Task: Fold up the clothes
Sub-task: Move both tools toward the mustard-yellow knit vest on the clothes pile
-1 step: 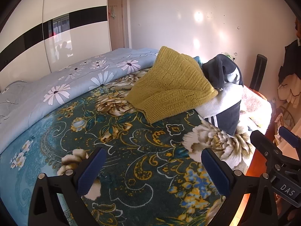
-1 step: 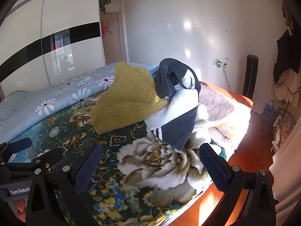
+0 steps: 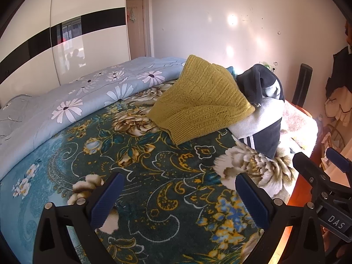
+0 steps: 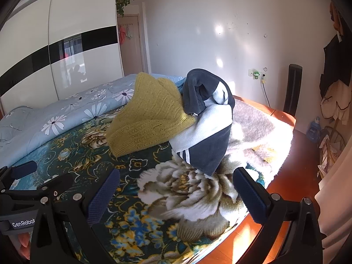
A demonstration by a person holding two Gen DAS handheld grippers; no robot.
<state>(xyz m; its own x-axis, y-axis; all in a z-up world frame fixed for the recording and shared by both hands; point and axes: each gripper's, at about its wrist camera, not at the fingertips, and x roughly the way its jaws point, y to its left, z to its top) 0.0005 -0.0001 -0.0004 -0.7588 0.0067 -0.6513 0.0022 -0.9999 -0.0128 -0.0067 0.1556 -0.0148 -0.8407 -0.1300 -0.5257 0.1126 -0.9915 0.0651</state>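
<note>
A: Two garments in left view? Jaws?
B: Yes. Sweater point(image 3: 202, 101) and jacket point(image 3: 261, 114) heaped unfolded on bed point(image 3: 154, 176); left gripper point(image 3: 179, 200) spread, empty.
A: Right view?
B: Same heap; right gripper point(image 4: 176, 195) wide apart, empty. Folding all remains.

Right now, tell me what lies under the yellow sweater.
The yellow sweater rests on the floral blanket, its right edge overlapping the navy-and-white jacket. Anything beneath its middle is covered.

Strong sunlight enters from the right, overexposing the pale fuzzy blanket point(image 4: 259, 129) and throwing bright spots on the white wall point(image 3: 231, 19). Fisheye curvature darkens frame corners.
</note>
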